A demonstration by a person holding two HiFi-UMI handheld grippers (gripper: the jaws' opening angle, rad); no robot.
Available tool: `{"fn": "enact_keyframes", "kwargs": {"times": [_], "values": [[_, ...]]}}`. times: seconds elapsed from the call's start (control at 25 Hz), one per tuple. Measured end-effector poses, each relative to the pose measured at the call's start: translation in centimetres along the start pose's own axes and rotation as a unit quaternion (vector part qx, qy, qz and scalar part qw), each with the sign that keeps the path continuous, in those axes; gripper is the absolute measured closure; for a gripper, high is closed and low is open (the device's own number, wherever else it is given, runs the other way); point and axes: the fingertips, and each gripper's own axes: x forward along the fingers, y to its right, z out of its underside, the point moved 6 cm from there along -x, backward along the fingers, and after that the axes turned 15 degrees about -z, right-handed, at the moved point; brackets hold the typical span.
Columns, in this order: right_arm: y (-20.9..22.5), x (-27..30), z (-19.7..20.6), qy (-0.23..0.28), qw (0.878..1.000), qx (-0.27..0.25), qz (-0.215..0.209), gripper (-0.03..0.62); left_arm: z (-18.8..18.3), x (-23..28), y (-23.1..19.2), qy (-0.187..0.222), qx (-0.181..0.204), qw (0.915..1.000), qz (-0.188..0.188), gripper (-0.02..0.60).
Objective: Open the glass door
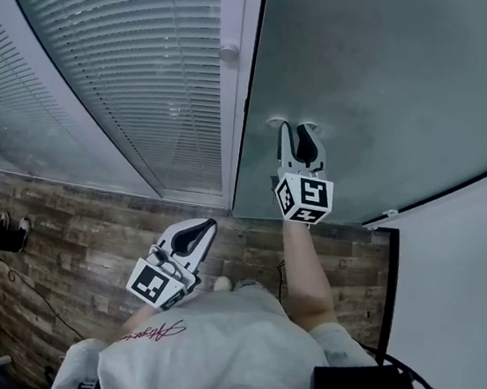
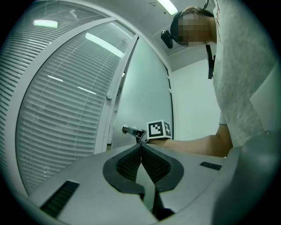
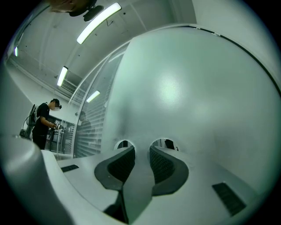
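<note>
The frosted glass door (image 1: 401,76) stands shut beside a white frame post (image 1: 229,98). Its metal handle (image 2: 131,130) sticks out from the pane near that edge. My right gripper (image 1: 294,132) reaches level to the door, and its jaws are closed on the handle. In the right gripper view a grey bar fills the gap in the right gripper (image 3: 142,149), with two round mounts (image 3: 163,143) just beyond on the glass. My left gripper (image 1: 211,224) hangs lower and nearer my body, away from the door, shut with nothing in it. Its pads meet in the left gripper view (image 2: 140,146).
A window wall with slatted blinds (image 1: 110,56) runs left of the post, which carries a small round knob (image 1: 229,51). A white wall (image 1: 471,290) closes the right side. Wood-look floor (image 1: 70,229) lies below, with a cable and someone's shoes (image 1: 13,223) at the left.
</note>
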Motion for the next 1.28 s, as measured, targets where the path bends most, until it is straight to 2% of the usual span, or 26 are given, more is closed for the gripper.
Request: {"fn": "enact_keyframes", "kwargs": {"times": [0.36, 0.68, 1.12, 1.28], "values": [[-1.4, -2.2, -0.2, 0.003, 1.0, 0.0, -0.015, 0.48, -0.4, -0.2, 1.3, 0.005, 0.009, 0.9999, 0.006, 0.565], [-2.7, -4.5, -0.8, 0.003, 0.999, 0.006, -0.038, 0.48, -0.8, -0.6, 4.3, 0.002, 0.011, 0.9999, -0.004, 0.565], [-4.4, -7.7, -1.6, 0.002, 0.997, 0.012, -0.077, 0.48, -1.4, -0.8, 8.4, 0.011, 0.02, 0.9997, 0.004, 0.565], [-5.2, -9.2, -1.8, 0.006, 0.996, 0.013, -0.088, 0.48, -1.3, -1.7, 9.9, 0.014, 0.019, 0.9997, -0.007, 0.565]]}}
